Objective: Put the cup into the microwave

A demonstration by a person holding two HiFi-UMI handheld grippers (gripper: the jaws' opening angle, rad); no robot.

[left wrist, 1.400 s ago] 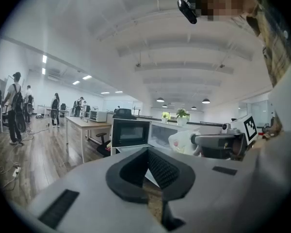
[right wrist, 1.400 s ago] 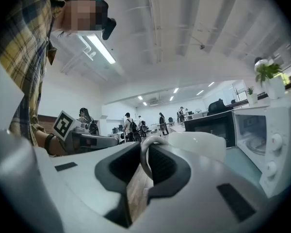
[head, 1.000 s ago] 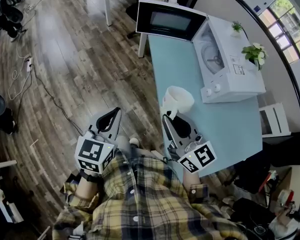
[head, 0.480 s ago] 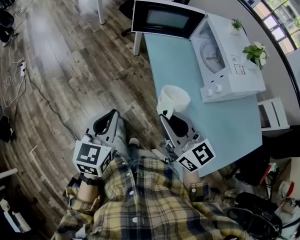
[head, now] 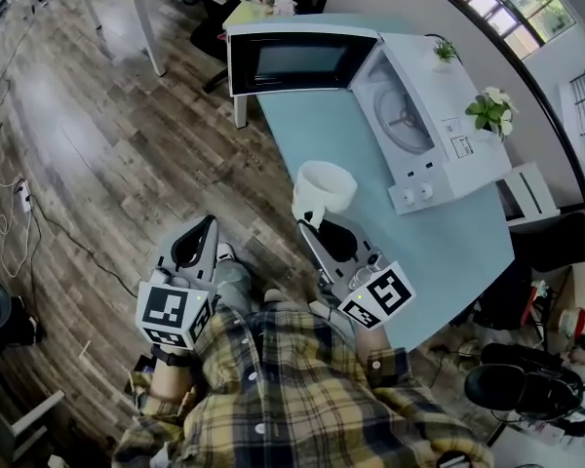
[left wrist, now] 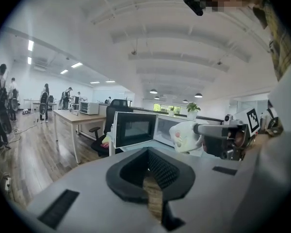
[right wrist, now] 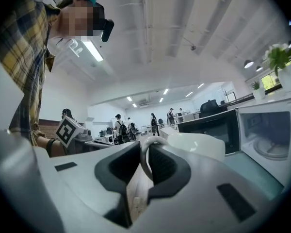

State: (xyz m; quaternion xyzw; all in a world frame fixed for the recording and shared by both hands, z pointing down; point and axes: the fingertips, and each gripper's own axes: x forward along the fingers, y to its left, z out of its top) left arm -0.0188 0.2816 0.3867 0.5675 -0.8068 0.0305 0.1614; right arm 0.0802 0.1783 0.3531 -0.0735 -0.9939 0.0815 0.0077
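At the right gripper (head: 312, 224), a white cup (head: 324, 185), upright; handle (right wrist: 144, 159) pinched.

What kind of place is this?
Most likely an open-plan office: long desks, a black office chair, people standing in the background, and a microwave on a blue table.

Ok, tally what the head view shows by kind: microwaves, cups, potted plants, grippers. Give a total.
microwave: 1
cup: 1
potted plants: 2
grippers: 2 (left gripper, right gripper)
total: 6
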